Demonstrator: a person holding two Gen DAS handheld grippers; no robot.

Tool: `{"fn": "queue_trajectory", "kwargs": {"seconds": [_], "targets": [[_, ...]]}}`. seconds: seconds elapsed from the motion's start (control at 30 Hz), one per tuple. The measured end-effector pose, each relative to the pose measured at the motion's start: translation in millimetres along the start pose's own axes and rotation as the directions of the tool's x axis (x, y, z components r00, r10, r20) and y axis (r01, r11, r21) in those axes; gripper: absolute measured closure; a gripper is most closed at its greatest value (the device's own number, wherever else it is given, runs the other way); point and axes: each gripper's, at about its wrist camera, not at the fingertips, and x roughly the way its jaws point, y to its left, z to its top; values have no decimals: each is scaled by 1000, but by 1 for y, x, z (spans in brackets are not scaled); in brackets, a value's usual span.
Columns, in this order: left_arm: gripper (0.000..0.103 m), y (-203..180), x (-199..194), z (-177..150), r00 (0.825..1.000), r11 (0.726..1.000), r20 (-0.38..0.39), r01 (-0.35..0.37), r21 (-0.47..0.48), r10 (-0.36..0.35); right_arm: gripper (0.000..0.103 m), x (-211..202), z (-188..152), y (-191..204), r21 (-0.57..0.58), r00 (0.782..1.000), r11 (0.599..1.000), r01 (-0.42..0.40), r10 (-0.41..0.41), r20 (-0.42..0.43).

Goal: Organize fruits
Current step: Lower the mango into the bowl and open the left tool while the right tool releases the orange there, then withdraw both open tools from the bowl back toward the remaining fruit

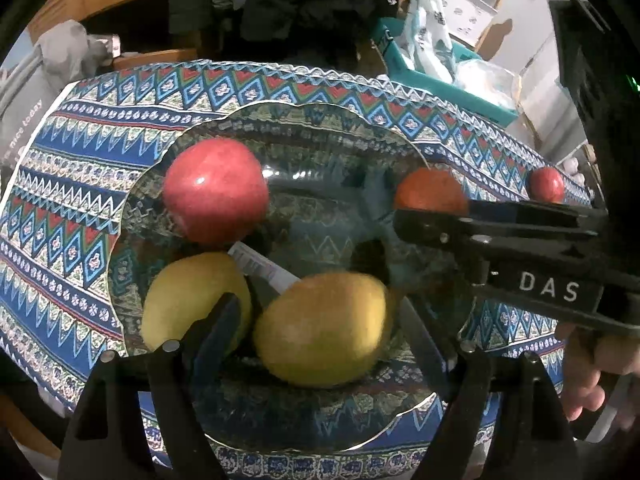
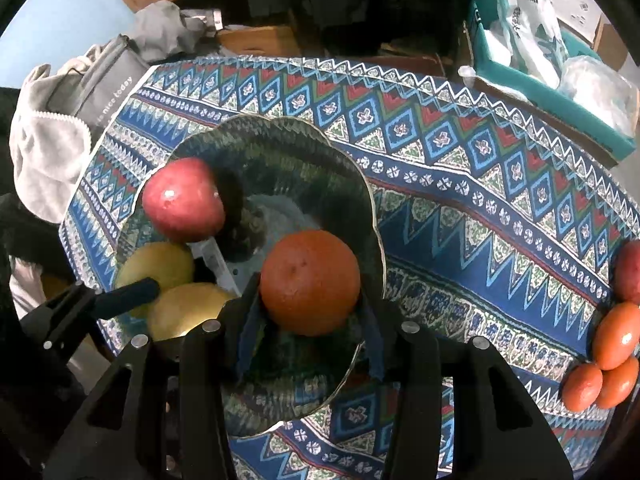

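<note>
A clear scalloped glass bowl (image 1: 256, 105) (image 2: 372, 200) sits on the patterned tablecloth. It holds a red apple (image 1: 216, 190) (image 2: 182, 200) and two lemons. My left gripper (image 1: 318, 304) stands open around the nearer lemon (image 1: 324, 328) (image 2: 188, 312), with small gaps at both pads. Its left finger (image 2: 128, 294) sits between that lemon and the other lemon (image 1: 188, 292) (image 2: 160, 264). My right gripper (image 2: 310, 292) (image 1: 404, 220) is shut on an orange (image 2: 310, 282) (image 1: 430, 192) low over the bowl's right side.
More fruit lies on the cloth to the right: a red apple (image 2: 630, 272) (image 1: 547, 184) and three oranges (image 2: 616, 336). A white label (image 1: 264, 268) lies in the bowl. A teal box (image 2: 552, 96) and a grey bag (image 2: 100, 84) stand beyond the table's edges.
</note>
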Motion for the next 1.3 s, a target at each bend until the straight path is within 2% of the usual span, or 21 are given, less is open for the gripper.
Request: {"fn": "queue_trajectory", "kwargs": {"seconds": [0.33,0.47,0.67,0.73,0.9,1.0,1.3], "targets": [[20,2,-9,1,1000,1000,9,7,-17,-6,47,-10,4,-1,32,999,999,-22,22,27],[20,1,-17,3,999,1000,35,2,-20,-1,47,-22,6,-1,40,998,999,-21,18,59],[20,-1,-32,9,996,1000,80,-22,-22,24,45,-50,10,5,34,991,999,35,-39,126],[20,-3,-38,12,995,999,97,-35,-18,36,39,-62,9,6,32,986,997,72,-76,151],[20,-9,-52,17,991,999,128,-32,-19,35,37,-94,5,7,26,967,990,138,-140,213],[20,-18,-62,19,988,1000,152,-27,-8,28,31,-113,1,5,34,954,985,169,-172,245],[17,-54,-85,22,975,997,219,-48,63,33,27,-166,-19,-19,99,918,968,230,-250,307]]}}
